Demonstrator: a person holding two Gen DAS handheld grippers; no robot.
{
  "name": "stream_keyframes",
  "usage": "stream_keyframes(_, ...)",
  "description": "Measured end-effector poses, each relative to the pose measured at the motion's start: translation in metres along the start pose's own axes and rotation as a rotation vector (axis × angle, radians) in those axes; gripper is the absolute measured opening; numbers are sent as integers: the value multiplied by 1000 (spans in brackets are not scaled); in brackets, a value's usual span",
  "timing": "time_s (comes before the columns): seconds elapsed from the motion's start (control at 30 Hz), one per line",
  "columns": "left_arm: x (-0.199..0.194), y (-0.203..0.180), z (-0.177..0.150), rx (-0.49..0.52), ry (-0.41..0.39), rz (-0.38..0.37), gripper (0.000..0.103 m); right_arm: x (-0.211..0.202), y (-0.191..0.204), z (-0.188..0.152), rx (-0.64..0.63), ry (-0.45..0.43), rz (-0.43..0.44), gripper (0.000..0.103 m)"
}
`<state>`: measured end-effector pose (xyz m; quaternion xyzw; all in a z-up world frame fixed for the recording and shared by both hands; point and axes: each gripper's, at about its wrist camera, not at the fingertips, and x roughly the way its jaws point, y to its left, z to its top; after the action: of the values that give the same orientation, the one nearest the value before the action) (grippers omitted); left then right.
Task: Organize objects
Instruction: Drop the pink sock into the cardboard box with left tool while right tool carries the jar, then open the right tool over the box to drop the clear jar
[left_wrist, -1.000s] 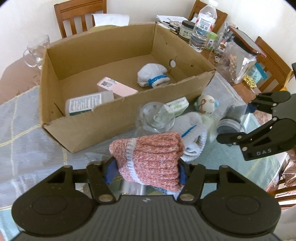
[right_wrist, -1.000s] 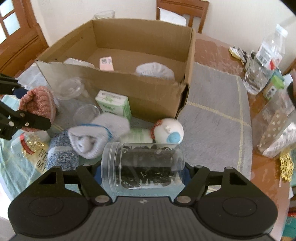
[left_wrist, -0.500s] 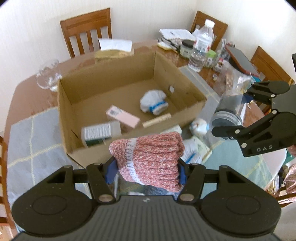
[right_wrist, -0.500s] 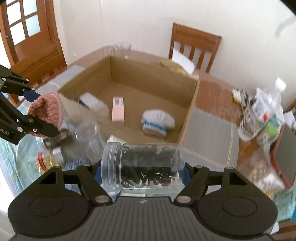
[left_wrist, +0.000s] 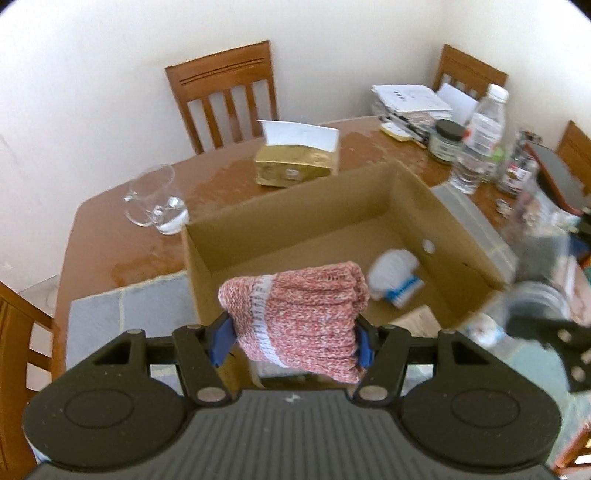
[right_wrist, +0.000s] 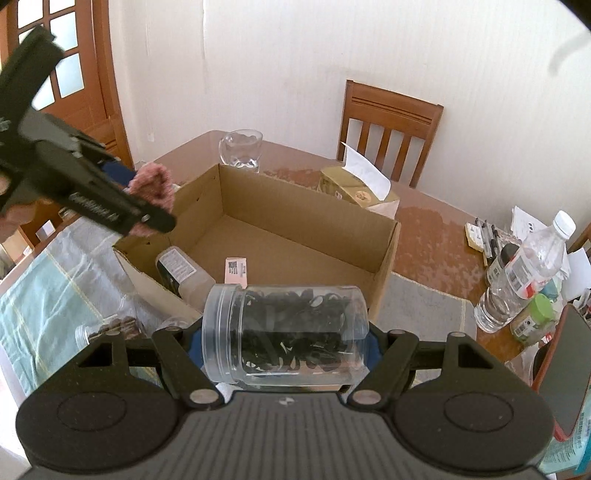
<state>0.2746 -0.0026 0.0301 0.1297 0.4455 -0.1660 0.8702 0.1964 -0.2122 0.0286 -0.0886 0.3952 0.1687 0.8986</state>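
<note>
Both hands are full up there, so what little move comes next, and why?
Probably lower the left hand-held gripper into the open brown cardboard box and release the pink knitted sock roll: it hangs clamped above the box, where a white sock bundle already lies.

Both grippers rose well above the table over the last second. Left gripper lifted the pink knit sock from table level beside the cardboard box to above its near wall. Right gripper lifted the clear jar of black bits off the clutter and up over the box's near edge. Box looked smaller in both views; far chairs and wall came into view.
</note>
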Motion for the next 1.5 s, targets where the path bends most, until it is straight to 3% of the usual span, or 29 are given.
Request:
stream_keyframes(0.13,11,8,3,10,-43,42,95,5,2,3,-7,10,-4,79)
stream_keyframes(0.2,16,10,1,-3,-51,61,96,8,1,5,-7,16,-4,79)
stream_keyframes(0.5,11,23,-19,-61,-43,15,96,26,0,22,-27,39,-11,79)
stream_keyframes(0.83,-9,38,-39,-138,-46,16,98,67,0,66,-45,49,15,79)
stream_keyframes(1.03,-18,46,-47,-178,-54,13,98,97,6,92,-97,58,-16,79)
stream_keyframes(1.13,-19,50,-51,-196,-54,12,98,105,7,102,-100,54,-25,86)
stream_keyframes(1.2,-20,51,-53,-202,-51,12,98,106,8,107,-104,44,-35,103)
stream_keyframes(1.3,-21,52,-56,-200,-44,13,98,99,11,105,-120,2,-24,103)
stream_keyframes(1.5,-24,45,-61,-204,-39,9,98,92,19,91,-167,18,-65,103)
